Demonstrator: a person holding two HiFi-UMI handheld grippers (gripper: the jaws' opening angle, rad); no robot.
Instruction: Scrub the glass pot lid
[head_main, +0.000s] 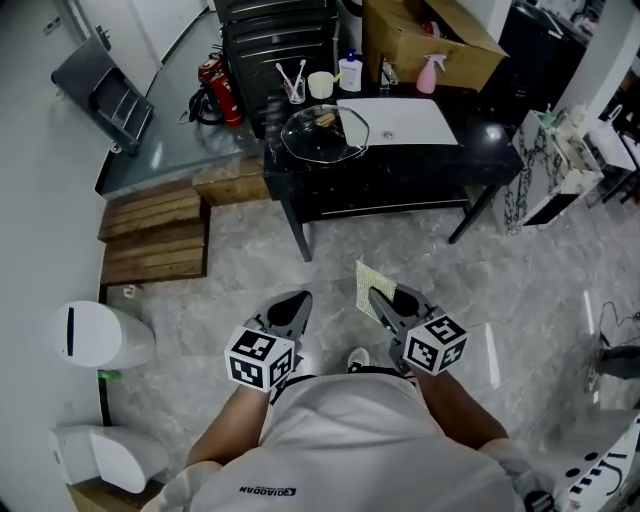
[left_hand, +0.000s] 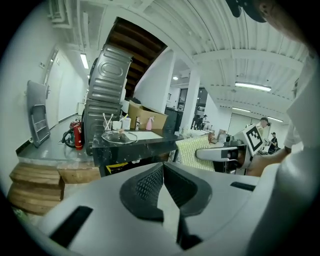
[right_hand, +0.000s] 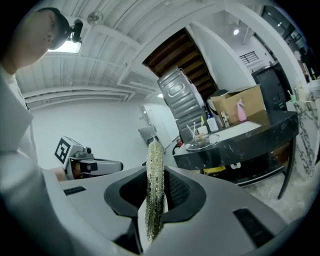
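Glass pot lid (head_main: 324, 132) lies at worktop's (head_main: 480, 135) left end, well apart from left gripper (head_main: 292, 306), pressed together empty, and right gripper (head_main: 379, 299), pinching scrub pad (head_main: 367, 286). Toothbrush cup (head_main: 294, 91) just behind lid.

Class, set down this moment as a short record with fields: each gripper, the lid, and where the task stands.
left gripper: jaws together, nothing between them
right gripper: shut on a yellowish mesh scrubbing pad, seen edge-on between its jaws
round glass pot lid: lies on the black counter, untouched
position: both grippers are held over the grey floor, well apart from the counter
task: scrubbing not yet begun
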